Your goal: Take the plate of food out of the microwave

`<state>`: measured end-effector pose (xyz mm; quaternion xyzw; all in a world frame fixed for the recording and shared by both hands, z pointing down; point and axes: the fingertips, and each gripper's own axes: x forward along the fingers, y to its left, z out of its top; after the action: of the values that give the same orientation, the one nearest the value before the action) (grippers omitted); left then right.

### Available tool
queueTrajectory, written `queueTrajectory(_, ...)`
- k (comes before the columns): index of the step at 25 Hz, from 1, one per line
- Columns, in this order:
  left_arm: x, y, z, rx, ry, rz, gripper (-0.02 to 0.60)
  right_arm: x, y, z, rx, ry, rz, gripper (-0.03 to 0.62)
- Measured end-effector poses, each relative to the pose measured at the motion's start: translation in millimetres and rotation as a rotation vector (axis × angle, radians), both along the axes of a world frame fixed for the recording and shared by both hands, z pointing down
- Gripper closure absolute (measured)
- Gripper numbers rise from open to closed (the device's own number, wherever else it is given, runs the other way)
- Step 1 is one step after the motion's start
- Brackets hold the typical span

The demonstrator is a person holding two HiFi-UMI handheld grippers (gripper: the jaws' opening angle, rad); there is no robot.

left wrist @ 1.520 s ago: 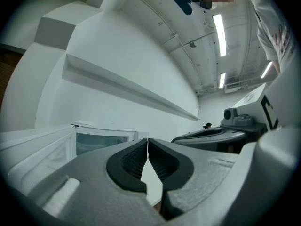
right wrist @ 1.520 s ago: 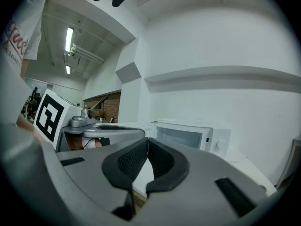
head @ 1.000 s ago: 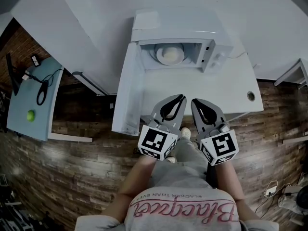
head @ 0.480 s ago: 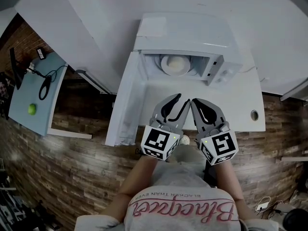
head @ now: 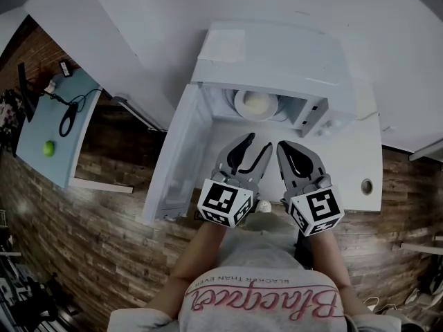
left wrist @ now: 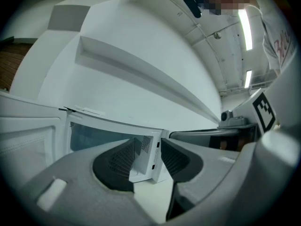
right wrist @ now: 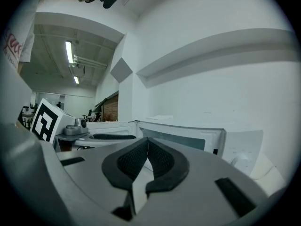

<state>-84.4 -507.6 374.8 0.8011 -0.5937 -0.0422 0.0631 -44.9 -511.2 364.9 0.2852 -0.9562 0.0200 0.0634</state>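
Observation:
A white microwave [head: 273, 61] stands on the white table [head: 346, 164] with its door [head: 173, 158] swung open to the left. Inside it sits a round white plate with pale food [head: 255, 104]. My left gripper [head: 255, 144] is held just in front of the opening; its jaws are opening and nothing is between them. In the left gripper view the microwave's front [left wrist: 141, 145] shows through the gap of the left gripper [left wrist: 148, 157]. My right gripper [head: 286, 146] is beside it, shut and empty, with its tips [right wrist: 147, 142] pointing at the microwave [right wrist: 188, 135].
A round cable hole [head: 367, 185] is in the table at the right. To the far left stands a light blue side table [head: 52, 130] with a green ball [head: 48, 148] and a black cable [head: 67, 120]. Wooden floor lies below, a white wall behind.
The left jaws have spread from shut to open. The microwave and its plate sit lower and nearer to both grippers in the head view. The right jaws stay shut.

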Motion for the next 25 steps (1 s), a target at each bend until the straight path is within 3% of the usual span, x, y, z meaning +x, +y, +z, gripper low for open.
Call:
queueTrajectory(6,-9,-26,11,-0.022,0.046,-0.063,0.403,-1,-26,10,-0.026,0.002,-0.042,0.583)
queueTrajectory(15,-21,-56,33,-0.071,0.173,-0.133,0.403,-3,-54,23,-0.070,-0.013,-0.100,0.582)
queueTrajectory(20,-24,-66,48,-0.102,0.199,-0.161,0.403,-1,-63,33,-0.101,-0.025,-0.115,0.583)
queueTrajectory(25,-31,-72,68,-0.155,0.304,-0.196,0.403,-1,-62,44,-0.131,-0.023,-0.140,0.583)
